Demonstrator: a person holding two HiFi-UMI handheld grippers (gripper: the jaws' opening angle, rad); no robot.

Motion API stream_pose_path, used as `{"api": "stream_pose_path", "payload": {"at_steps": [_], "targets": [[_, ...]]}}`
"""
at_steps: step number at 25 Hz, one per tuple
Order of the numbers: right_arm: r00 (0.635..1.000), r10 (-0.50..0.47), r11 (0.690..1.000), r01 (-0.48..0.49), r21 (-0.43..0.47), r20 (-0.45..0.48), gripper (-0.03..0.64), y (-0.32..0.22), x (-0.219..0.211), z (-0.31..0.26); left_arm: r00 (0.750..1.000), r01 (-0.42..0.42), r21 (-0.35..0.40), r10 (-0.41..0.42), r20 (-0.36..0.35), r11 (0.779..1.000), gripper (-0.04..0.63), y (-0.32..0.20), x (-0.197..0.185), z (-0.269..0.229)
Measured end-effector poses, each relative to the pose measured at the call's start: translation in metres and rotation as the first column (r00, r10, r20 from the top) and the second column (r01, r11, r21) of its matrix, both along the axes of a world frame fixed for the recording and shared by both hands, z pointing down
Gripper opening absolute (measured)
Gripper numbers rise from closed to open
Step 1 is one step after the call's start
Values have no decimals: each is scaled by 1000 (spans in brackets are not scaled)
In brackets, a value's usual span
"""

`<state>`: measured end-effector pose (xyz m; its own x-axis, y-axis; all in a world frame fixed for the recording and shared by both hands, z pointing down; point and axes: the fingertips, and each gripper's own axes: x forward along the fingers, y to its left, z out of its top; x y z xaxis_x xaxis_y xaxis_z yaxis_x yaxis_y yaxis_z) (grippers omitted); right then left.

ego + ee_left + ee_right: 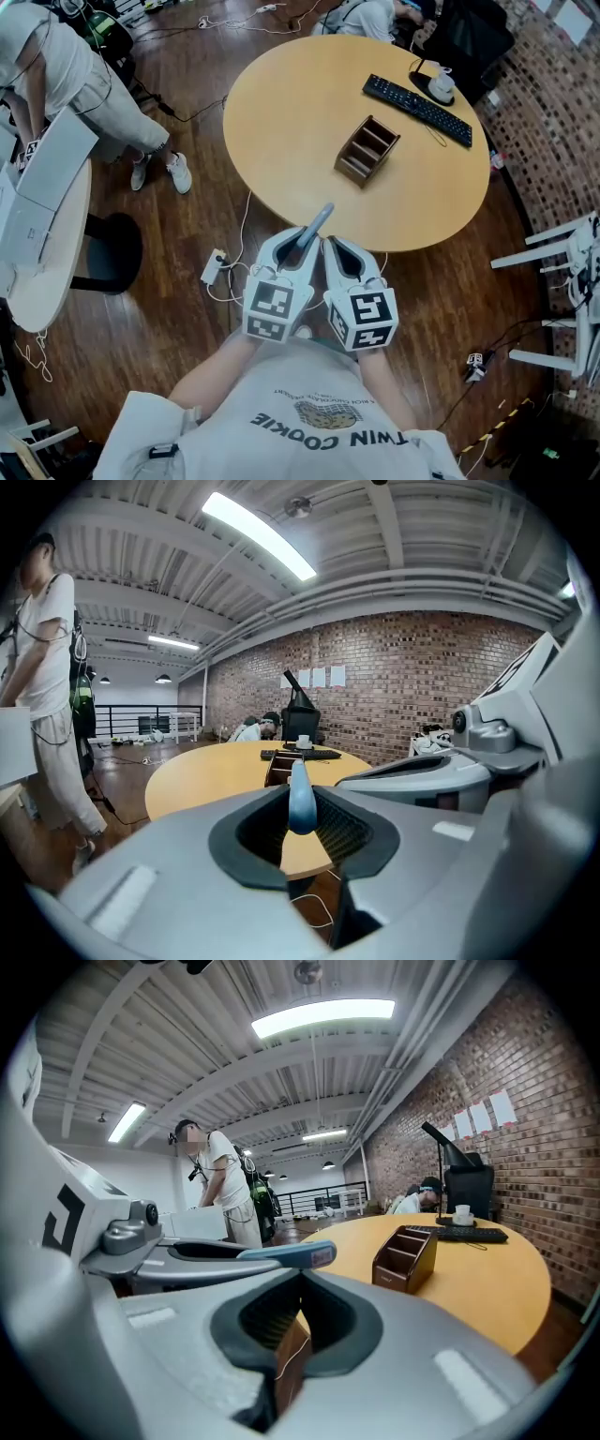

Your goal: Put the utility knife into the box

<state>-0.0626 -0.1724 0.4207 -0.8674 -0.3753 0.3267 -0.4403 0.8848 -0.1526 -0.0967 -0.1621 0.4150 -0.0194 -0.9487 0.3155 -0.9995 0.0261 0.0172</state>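
While the left gripper [298, 251] clamps a blue-grey utility knife [317, 223], whose free end points toward the near rim of a round, honey-coloured table [291, 112], the right gripper [336, 248] hangs just beside it with its jaws drawn together on nothing. Both grippers are held side by side in front of the person's chest, above the dark plank floor [187, 225] at the table's near edge. Well apart from the knife, a brown wooden box [367, 150] divided into open compartments stands near the middle of the table, turned at an angle. Beyond it, toward the far rim, lie a black keyboard [417, 110] and a white cup [441, 84]. A person [251, 729] sits slumped at the far side of the table, beside a dark screen [300, 719]. On the left of the room another person [84, 75] in pale clothes stands by a white side table [37, 281]. Cables and a white power strip [214, 267] trail across the floor between the two tables. White chairs [572, 253] stand to the right. A red brick wall [422, 686] closes the room behind the table, under a ribbed ceiling with a long strip light [258, 534].
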Motion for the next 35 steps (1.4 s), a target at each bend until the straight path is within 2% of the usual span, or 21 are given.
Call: {"api": "stream_pose_path", "payload": {"at_steps": [7, 10, 14, 18, 21, 25, 32, 35], "targets": [[997, 63, 998, -64, -12, -32, -2, -38, -28, 4, 997, -81, -31, 81, -4, 996, 74, -42, -27, 7], [994, 101, 995, -102, -7, -49, -1, -55, -38, 6, 991, -130, -59, 132, 28, 990, 74, -61, -38, 12], [984, 161, 987, -161, 5, -74, -2, -76, -47, 11, 971, -211, -122, 222, 85, 970, 74, -85, -49, 24], [970, 220, 975, -219, 22, -104, -2, -93, -54, 13, 938, -297, -170, 321, 132, 939, 74, -107, -54, 31], [957, 262, 965, -261, 25, -125, -2, -109, -60, 20, 901, -361, -210, 398, 173, 909, 74, -127, -57, 38], [933, 329, 944, -328, 29, -146, -1, -128, -69, 27, 839, -434, -278, 497, 223, 857, 74, -152, -67, 51], [889, 419, 906, -423, 20, -183, -2, -144, -66, 39, 702, -533, -388, 649, 292, 751, 74, -180, -68, 75], [873, 446, 892, -451, 25, -197, -2, -147, -61, 42, 643, -556, -419, 691, 331, 718, 74, -190, -64, 83]]}}
